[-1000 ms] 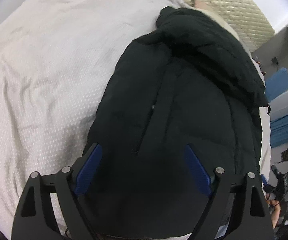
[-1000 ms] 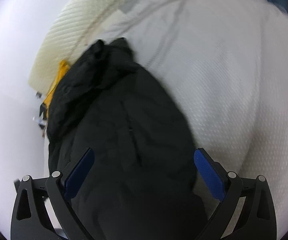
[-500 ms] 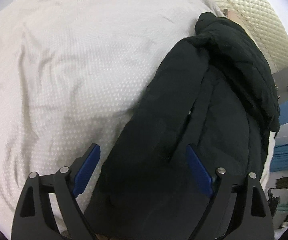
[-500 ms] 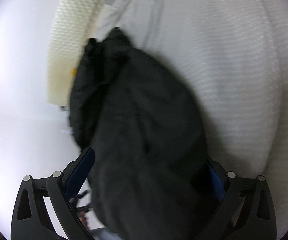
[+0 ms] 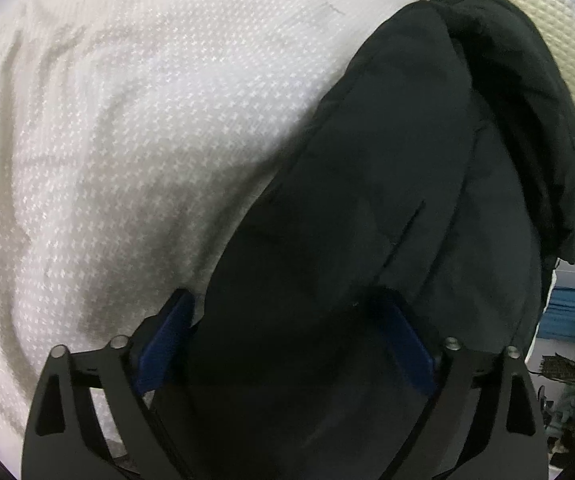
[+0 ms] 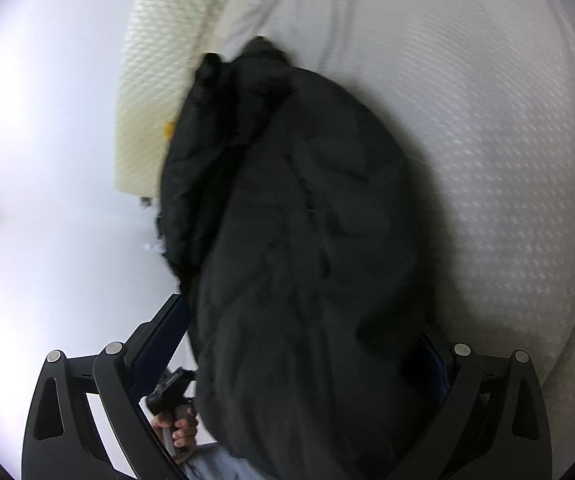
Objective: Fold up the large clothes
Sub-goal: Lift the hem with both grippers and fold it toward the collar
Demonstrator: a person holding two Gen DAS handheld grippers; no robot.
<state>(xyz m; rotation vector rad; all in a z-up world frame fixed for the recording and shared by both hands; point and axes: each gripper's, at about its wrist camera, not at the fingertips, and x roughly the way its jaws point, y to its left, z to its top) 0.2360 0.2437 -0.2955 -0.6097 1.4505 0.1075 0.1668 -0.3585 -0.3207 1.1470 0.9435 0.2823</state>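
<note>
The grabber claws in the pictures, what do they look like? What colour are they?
Both look alike. The left gripper and the right gripper each have two black fingers built from flat bars with cut-out gaps, joined by round silver bolts. The inner pads are blue. No cables or markings show.

Both fisheye views bend strongly toward dark round edges. The white bedcover [image 5: 135,128] is brightly lit, the wall [image 6: 47,120] glares, and the black jacket [image 6: 307,240] is blurred, its folds lost in shadow.
</note>
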